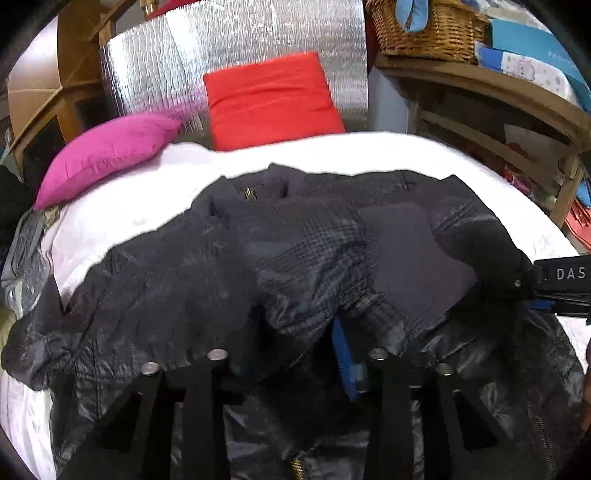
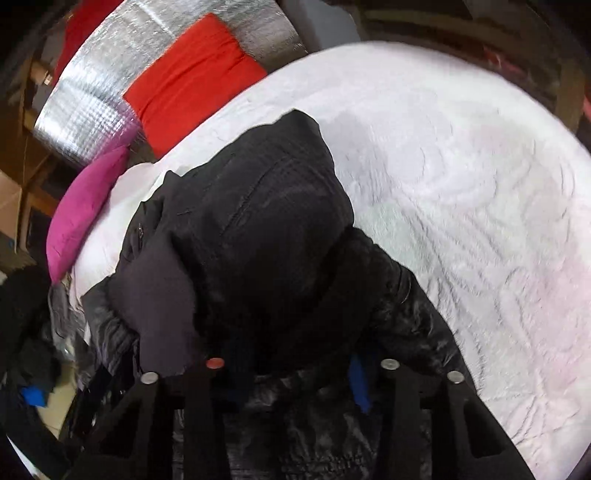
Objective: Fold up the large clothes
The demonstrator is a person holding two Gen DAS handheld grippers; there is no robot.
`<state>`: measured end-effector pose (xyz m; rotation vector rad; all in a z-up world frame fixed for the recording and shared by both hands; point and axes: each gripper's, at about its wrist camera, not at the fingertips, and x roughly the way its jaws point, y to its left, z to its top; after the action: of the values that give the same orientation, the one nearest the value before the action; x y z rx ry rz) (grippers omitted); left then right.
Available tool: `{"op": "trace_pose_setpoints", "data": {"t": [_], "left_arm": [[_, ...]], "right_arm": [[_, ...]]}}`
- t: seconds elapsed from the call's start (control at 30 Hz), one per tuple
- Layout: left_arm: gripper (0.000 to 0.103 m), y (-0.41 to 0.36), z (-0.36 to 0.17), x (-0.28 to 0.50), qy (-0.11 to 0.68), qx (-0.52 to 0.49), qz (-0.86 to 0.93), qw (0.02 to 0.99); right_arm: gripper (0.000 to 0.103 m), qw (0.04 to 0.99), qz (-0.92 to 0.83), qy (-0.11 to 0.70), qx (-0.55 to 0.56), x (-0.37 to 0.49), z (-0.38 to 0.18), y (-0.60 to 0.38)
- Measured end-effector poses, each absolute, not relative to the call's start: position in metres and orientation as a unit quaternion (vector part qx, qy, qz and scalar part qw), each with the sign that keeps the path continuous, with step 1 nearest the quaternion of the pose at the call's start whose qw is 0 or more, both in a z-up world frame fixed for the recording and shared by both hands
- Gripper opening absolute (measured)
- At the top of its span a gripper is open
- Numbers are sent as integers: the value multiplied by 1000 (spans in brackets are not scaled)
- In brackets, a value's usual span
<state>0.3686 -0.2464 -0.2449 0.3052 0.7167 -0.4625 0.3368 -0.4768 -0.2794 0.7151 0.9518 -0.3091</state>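
A large black quilted jacket (image 1: 280,258) lies crumpled across a white bed (image 1: 369,155). Its fabric drapes over my left gripper (image 1: 295,332), hiding the left finger; only the blue right fingertip (image 1: 345,354) shows. In the right wrist view the same jacket (image 2: 266,236) is bunched up over my right gripper (image 2: 295,369), with a blue pad (image 2: 359,384) showing at its right side. The right gripper also enters the left wrist view from the right edge (image 1: 524,284), pressed into the jacket's edge. The jaws of both grippers are covered by fabric.
A red cushion (image 1: 269,99) and a magenta pillow (image 1: 107,151) lean against a silver foil panel (image 1: 236,44) at the head of the bed. A wooden shelf with a wicker basket (image 1: 428,29) stands at right. Dark clothes lie on the floor at left (image 2: 29,332).
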Motion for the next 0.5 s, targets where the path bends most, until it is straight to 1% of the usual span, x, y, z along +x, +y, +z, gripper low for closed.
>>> {"op": "trace_pose_setpoints", "data": {"t": [0.07, 0.13, 0.2, 0.27, 0.3, 0.43, 0.47, 0.5], "left_arm": [[30, -240, -239, 368, 346, 142, -231, 898], [30, -230, -234, 370, 353, 119, -237, 897], [30, -218, -232, 374, 366, 100, -238, 894], [30, -203, -232, 381, 388, 72, -240, 887], [32, -197, -232, 384, 399, 57, -242, 883], [33, -171, -233, 395, 417, 21, -223, 881], [41, -165, -232, 396, 416, 20, -210, 884], [60, -158, -231, 396, 415, 20, -193, 889]], "right_arm": [[41, 819, -139, 450, 327, 333, -278, -477], [44, 813, -120, 459, 339, 331, -277, -479], [68, 801, -90, 462, 369, 327, -274, -487], [74, 801, -67, 449, 389, 317, -266, -494], [74, 808, -65, 441, 384, 312, -260, -494], [74, 838, -74, 401, 363, 300, -239, -501], [74, 842, -89, 392, 360, 300, -237, -505], [74, 845, -103, 390, 352, 302, -237, -506]]}}
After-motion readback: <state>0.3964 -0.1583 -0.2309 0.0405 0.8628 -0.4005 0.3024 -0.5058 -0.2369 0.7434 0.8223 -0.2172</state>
